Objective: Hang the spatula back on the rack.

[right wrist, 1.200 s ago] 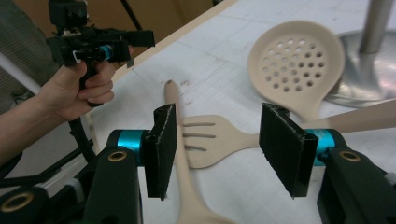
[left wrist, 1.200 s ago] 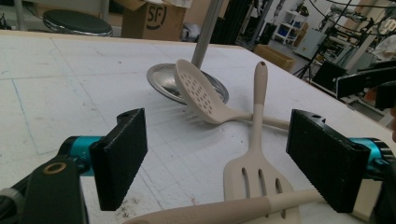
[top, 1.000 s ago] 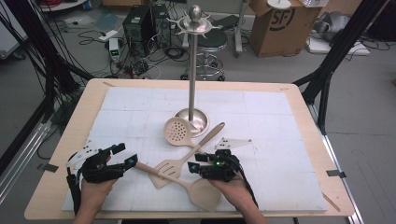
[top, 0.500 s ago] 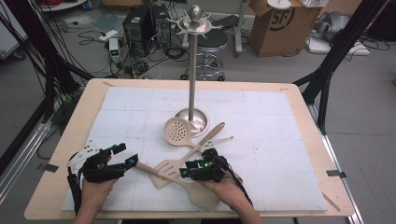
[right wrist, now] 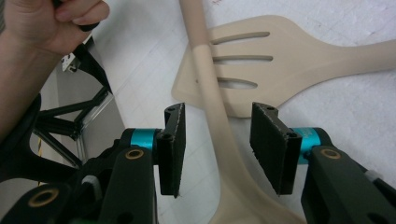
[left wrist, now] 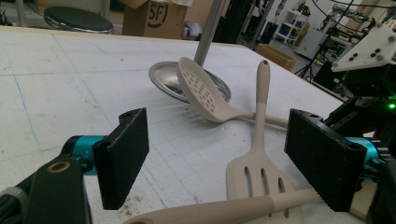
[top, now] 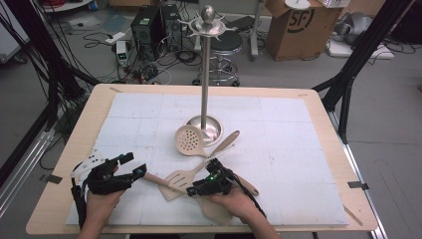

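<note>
Spatula (top: 154,178), beige with a solid blade, lies flat on the counter (top: 308,164), in front of the stand's base and nearer the person. Its long axis runs slantwise. The blade sits under the right hand, and the handle points left toward the left gripper (top: 134,164).

The stand (top: 207,69) rises upright from its round base. A slotted turner (top: 175,183) lies under the spatula's handle, its own handle aimed toward the base. A perforated spoon (top: 189,140) rests its head against the base.

The right gripper (top: 191,190) straddles the spatula handle. Its fingers (right wrist: 266,140) have just been closing and are half open, with a gap on each side of the handle. The left gripper's fingers (left wrist: 123,154) stand wide apart around the handle's end without touching it.

Since a second ago, the right gripper has shifted left along the handle, toward the left gripper. The left gripper has stayed put.
</note>
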The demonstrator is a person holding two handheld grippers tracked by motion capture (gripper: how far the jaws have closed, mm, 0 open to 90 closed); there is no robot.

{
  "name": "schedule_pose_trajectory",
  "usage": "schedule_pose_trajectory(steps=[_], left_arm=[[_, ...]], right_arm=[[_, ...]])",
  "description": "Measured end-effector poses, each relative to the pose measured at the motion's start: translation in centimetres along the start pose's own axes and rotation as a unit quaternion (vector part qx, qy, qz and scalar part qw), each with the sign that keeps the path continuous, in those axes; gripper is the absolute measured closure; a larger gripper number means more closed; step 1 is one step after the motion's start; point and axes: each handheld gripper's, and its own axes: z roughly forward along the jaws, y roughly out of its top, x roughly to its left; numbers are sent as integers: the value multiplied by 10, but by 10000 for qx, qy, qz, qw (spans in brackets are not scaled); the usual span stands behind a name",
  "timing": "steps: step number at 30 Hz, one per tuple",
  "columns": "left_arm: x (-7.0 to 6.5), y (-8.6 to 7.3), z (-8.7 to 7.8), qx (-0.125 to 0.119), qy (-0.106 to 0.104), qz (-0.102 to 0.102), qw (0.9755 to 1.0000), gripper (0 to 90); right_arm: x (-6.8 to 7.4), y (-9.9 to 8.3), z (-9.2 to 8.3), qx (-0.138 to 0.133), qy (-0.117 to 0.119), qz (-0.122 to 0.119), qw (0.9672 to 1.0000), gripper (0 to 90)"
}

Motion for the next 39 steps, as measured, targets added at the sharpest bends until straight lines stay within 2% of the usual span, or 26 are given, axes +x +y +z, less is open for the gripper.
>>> schedule_pose_trajectory(steps=[6, 13, 18, 23, 34, 37, 39], left_arm=[[1, 0, 0, -14, 31, 8, 10000, 225], [2, 1, -2, -60, 44, -16, 10000, 226], [2, 1, -2, -58, 30, -12, 10000, 226], [2, 1, -2, -77, 46, -30, 10000, 227], [3, 1, -2, -64, 39, -42, 10000, 227], [3, 1, -2, -62, 39, -51, 10000, 228], [3, 1, -2, -68, 43, -57, 10000, 228]], right_arm=[[-3, 6, 6, 208, 106, 155, 9996, 579], [-6, 8, 14, 466, 207, 187, 9985, 579], [-9, 9, 18, 674, 362, 312, 9966, 579], [-8, 11, 21, 796, 407, 297, 9956, 581], [-13, 13, 24, 850, 604, 393, 9938, 585], [-15, 13, 24, 888, 684, 435, 9928, 586], [-18, 14, 25, 926, 841, 551, 9906, 567]])
